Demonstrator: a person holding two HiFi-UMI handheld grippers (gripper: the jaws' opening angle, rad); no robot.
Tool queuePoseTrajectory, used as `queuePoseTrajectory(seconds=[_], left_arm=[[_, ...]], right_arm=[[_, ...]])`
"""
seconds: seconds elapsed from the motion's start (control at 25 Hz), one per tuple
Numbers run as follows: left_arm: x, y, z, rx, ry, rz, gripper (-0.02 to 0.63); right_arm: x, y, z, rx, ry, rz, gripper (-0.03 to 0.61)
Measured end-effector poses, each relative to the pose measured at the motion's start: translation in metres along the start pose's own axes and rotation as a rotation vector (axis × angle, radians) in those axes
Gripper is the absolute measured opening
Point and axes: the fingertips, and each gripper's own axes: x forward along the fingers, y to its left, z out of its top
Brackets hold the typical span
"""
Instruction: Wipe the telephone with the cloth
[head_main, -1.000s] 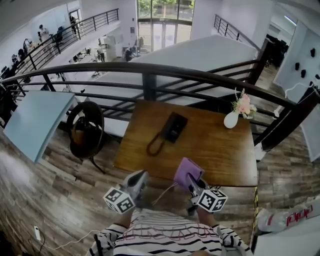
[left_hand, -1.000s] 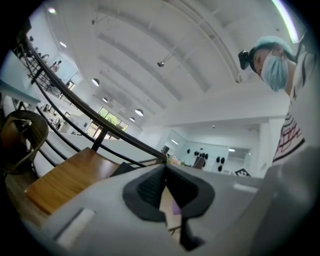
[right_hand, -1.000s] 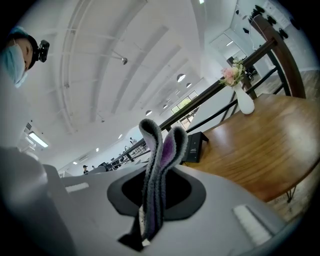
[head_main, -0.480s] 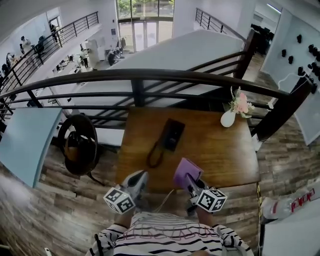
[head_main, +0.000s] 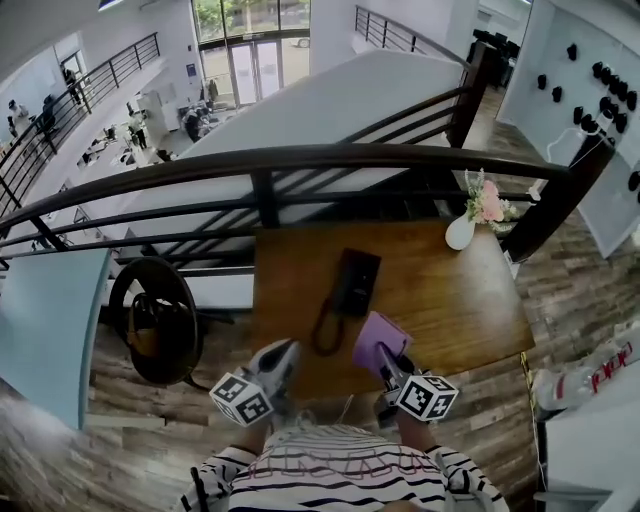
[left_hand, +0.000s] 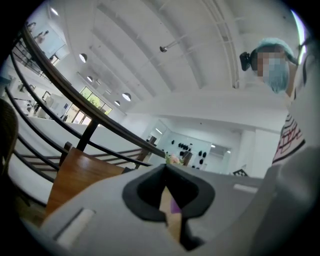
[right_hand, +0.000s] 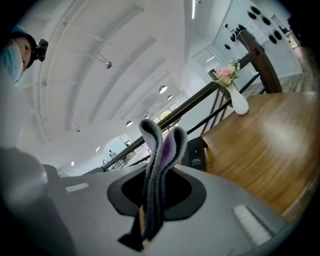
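A black telephone (head_main: 353, 281) lies on the wooden table (head_main: 450, 300), its coiled cord (head_main: 325, 336) looping toward the front edge. My right gripper (head_main: 392, 366) is shut on a folded purple cloth (head_main: 377, 342), held over the table's front edge, just right of the cord. In the right gripper view the cloth (right_hand: 161, 150) stands up between the jaws of the right gripper (right_hand: 155, 200), with the telephone (right_hand: 194, 154) beyond it. My left gripper (head_main: 279, 358) hovers at the front edge, left of the cord. In its own view the left gripper (left_hand: 169, 199) is shut and holds nothing.
A white vase of pink flowers (head_main: 465, 229) stands at the table's far right corner, also seen as the vase (right_hand: 239, 102) in the right gripper view. A dark metal railing (head_main: 300, 160) runs right behind the table. A round black chair (head_main: 150, 318) stands on the floor to the left.
The head view has swung, so the table and telephone sit lower and further right in frame, nearer both grippers. The right gripper still grips the cloth; both grippers keep their pose.
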Motion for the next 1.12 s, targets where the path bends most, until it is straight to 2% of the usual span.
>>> queuePoseTrajectory(seconds=[0.32, 0.56, 1.12], left_arm=[[-0.004, 0.058, 0.028, -0.004, 0.041, -0.073, -0.003], [0.009, 0.071, 0.024, -0.047, 0.069, -0.098, -0.003], [0.041, 0.1, 0.026, -0.081, -0.015, 0.004, -0.002]], right_arm=[[0.048, 0.024, -0.005, -0.014, -0.067, -0.066, 0.043], [0.068, 0.02, 0.005, -0.013, -0.071, -0.087, 0.043], [0.139, -0.024, 0.04, -0.069, 0.028, -0.056, 0.043]])
